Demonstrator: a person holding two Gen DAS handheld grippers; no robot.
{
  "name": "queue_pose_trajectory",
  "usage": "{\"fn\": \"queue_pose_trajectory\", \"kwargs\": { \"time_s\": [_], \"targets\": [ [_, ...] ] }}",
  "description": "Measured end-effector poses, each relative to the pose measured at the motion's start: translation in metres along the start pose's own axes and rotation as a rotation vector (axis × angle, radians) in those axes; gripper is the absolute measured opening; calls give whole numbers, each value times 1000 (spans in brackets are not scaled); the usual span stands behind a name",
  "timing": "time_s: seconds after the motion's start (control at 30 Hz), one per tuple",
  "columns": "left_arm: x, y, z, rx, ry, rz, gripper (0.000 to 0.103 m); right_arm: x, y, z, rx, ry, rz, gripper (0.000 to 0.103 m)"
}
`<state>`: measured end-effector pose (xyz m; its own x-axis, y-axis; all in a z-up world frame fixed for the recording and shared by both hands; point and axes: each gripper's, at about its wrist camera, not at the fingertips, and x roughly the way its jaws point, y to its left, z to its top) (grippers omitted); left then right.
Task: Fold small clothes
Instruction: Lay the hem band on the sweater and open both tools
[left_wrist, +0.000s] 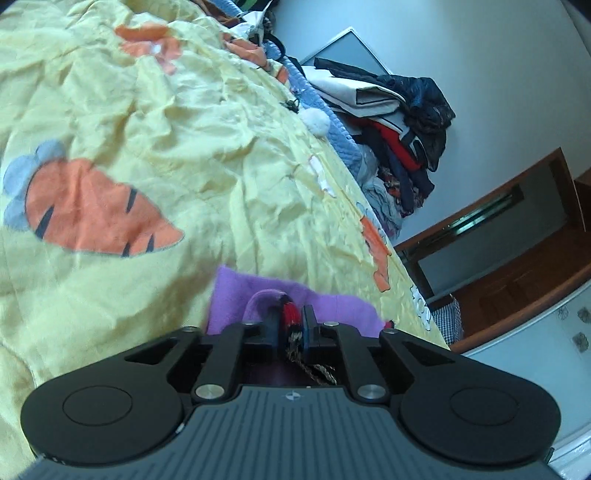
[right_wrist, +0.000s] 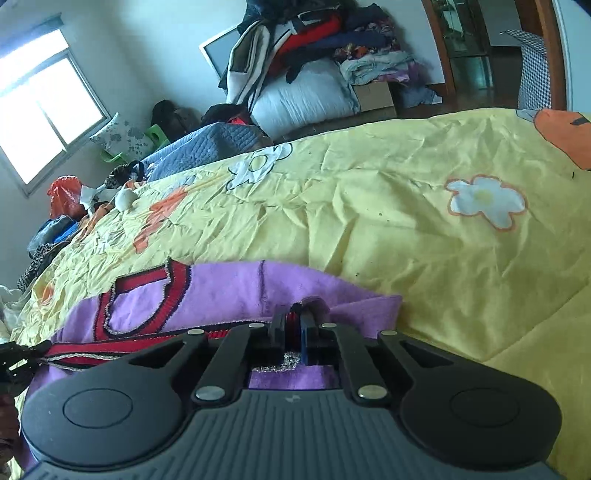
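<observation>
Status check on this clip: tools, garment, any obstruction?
Left tool pinching red trim of purple garment. Right tool shut on same garment's red edge. Garment lying on yellow bedspread. Nothing in the way nearby.

A lived-in home bedroom is showing here: a bed (right_wrist: 424, 229) is lying under a crumpled yellow quilt (left_wrist: 155, 110) printed with carrots and flowers, clothes (right_wrist: 314, 33) are piling up against the wall, daylight is coming through a window (right_wrist: 44, 99), and a wooden doorway (left_wrist: 517, 221) is opening beyond.
</observation>
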<state>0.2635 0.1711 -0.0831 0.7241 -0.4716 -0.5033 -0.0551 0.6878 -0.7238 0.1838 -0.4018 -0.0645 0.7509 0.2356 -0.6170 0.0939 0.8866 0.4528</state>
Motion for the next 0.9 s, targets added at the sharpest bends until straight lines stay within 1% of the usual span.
{"fn": "queue_pose_trajectory", "kwargs": {
  "time_s": [0.07, 0.1, 0.2, 0.3, 0.37, 0.4, 0.43, 0.47, 0.5, 0.53, 0.57, 0.6, 0.63, 0.67, 0.7, 0.73, 0.8, 0.83, 0.9],
  "targets": [
    [-1, -7, 5, 18, -6, 1, 26, 1, -2, 4, 38, 14, 32, 7],
    [-1, -10, 8, 19, -7, 1, 26, 2, -4, 6, 60, 17, 47, 7],
    [2, -9, 15, -40, -2, -20, 32, 7, -15, 13, 168, 35, 87, 7],
    [6, -8, 23, -51, -13, 19, 38, 15, -21, 16, 214, 37, 77, 8],
    [7, -6, 28, -55, -25, 63, 40, 18, -27, 17, 261, 40, 91, 8],
    [7, -4, 31, -59, -26, 71, 40, 19, -30, 17, 284, 38, 102, 11],
    [6, -4, 33, -55, -27, 72, 40, 19, -33, 17, 309, 40, 118, 18],
    [3, -5, 35, -44, -30, 82, 40, 19, -34, 18, 323, 37, 128, 22],
    [0, -6, 36, -29, -34, 92, 40, 16, -35, 18, 333, 25, 137, 33],
    [-5, -8, 36, -2, -36, 102, 40, 14, -36, 19, 349, 14, 150, 51],
    [-8, -11, 35, 17, -33, 105, 40, 10, -37, 19, 368, 1, 169, 62],
    [-13, -15, 33, 35, -29, 100, 40, 6, -37, 21, 371, -14, 169, 76],
    [-17, -21, 29, 61, -22, 89, 41, -1, -33, 22, 346, -35, 160, 76],
    [-20, -28, 24, 96, -12, 80, 46, -5, -25, 24, 296, -52, 169, 76],
    [-22, -37, 17, 141, -1, 75, 51, -11, -12, 24, 214, -63, 151, 75],
    [-25, -48, 7, 196, 11, 73, 55, -15, 2, 22, 139, -63, 109, 75],
    [-25, -68, -12, 296, 31, 77, 63, -18, 35, 13, -59, -63, 14, 75],
    [-21, -75, -21, 329, 36, 94, 65, -17, 55, 4, -181, -65, -49, 75],
    [-13, -86, -40, 391, 49, 151, 66, -9, 87, -15, -388, -57, -154, 75]
  ]
}}
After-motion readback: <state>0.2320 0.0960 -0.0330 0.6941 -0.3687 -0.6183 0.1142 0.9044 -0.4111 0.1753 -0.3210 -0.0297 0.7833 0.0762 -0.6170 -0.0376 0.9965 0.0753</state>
